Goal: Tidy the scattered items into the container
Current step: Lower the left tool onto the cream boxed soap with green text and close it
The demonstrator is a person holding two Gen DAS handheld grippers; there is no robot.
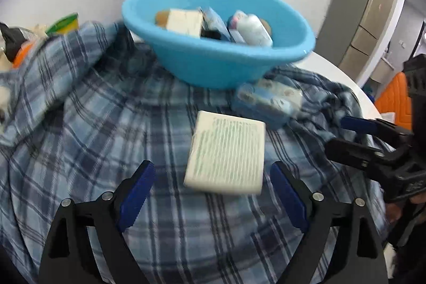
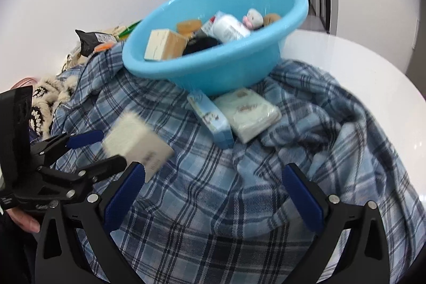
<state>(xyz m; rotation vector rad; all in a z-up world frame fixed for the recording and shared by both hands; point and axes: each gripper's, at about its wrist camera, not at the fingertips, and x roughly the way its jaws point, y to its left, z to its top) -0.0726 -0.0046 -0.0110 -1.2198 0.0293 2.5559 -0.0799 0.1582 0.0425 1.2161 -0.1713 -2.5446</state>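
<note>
Left gripper (image 1: 213, 193) gapes wide, empty, lined up on the white box (image 1: 226, 156) lying flat on the plaid blanket (image 1: 106, 124). Right gripper (image 2: 213, 193) is spread and empty too. Beyond it, a blue pack (image 2: 210, 119) and white tissue pack (image 2: 247, 111) wait beside the blue basin (image 2: 213, 71), already holding several items. I'd say three to go.

Sky-blue basin (image 1: 213, 63) (glossy), blue-plaid blanket (image 1: 106, 129)
</note>
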